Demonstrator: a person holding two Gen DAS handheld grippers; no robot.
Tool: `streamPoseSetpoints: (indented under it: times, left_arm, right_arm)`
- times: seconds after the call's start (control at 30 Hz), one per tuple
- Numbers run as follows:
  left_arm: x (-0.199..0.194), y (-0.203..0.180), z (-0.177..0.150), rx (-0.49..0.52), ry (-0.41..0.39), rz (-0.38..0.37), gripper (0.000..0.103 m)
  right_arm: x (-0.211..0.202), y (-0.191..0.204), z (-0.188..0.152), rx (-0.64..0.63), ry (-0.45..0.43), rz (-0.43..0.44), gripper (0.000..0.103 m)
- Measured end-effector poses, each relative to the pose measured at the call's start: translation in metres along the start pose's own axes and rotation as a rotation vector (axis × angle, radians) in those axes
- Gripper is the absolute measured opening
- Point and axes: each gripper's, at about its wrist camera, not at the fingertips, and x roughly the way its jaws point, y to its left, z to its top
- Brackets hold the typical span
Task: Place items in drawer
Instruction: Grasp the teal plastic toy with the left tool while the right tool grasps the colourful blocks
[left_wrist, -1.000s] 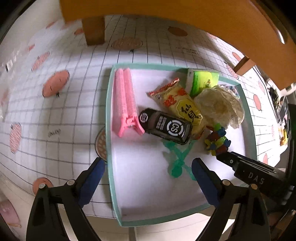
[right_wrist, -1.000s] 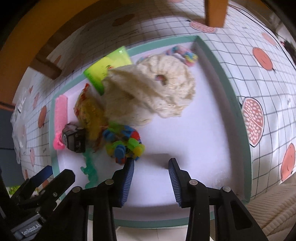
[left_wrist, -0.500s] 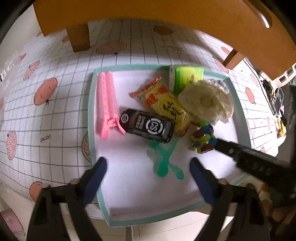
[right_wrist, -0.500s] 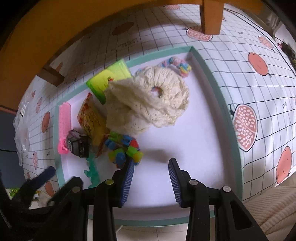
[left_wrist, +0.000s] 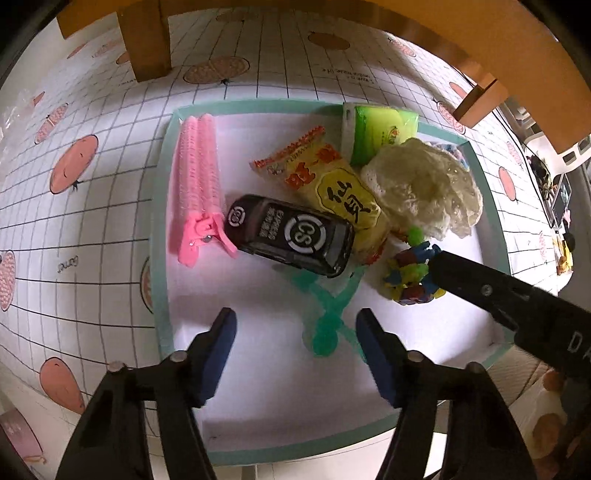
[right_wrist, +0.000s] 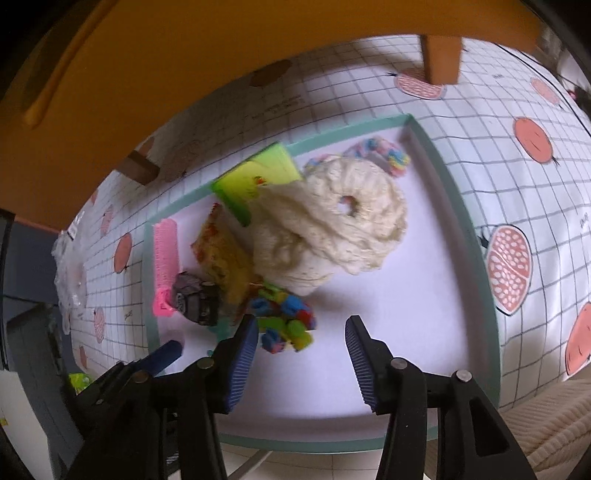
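Grid-and-pomegranate cloth under teal-rimmed drawer (left_wrist: 162, 258). My left claw (left_wrist: 295, 332) closing, empty, above green clip (left_wrist: 325, 314). Right claw (right_wrist: 301, 341) opening, empty, beside colourful toy (right_wrist: 284, 325). Suggest dropping lower before pinching.

The right tongs (right_wrist: 301, 360) hang over the white floor of a shallow drawer (right_wrist: 461, 206) with a teal rim; their blue pads are opening with nothing between them. Just beyond the left pad lies a bundle of coloured beads (right_wrist: 286, 325). Behind it sits a cream crocheted scrunchie (right_wrist: 332, 229), overlapping a green packet (right_wrist: 255, 177) and a yellow snack bag (right_wrist: 225, 258). A pink clip (right_wrist: 165, 258) and a dark toy car (right_wrist: 195, 302) lie at the left edge. The left tongs' blue tip (right_wrist: 162, 354) shows at lower left.
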Motion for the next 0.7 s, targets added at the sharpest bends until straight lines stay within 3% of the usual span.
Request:
streamPoseSetpoints:
  times: [0.53,0.7]
  left_arm:
    - [0.0,0.0,-0.001,0.028,-0.03,0.022,0.062]
    - [0.0,-0.002,0.0,0.038,-0.034,0.033,0.061]
  right_arm:
    - [0.041,0.036,-0.006,-0.153,0.07,-0.133,0.053]
    - [0.052,0.044,-0.01,-0.16,0.081,-0.161,0.042]
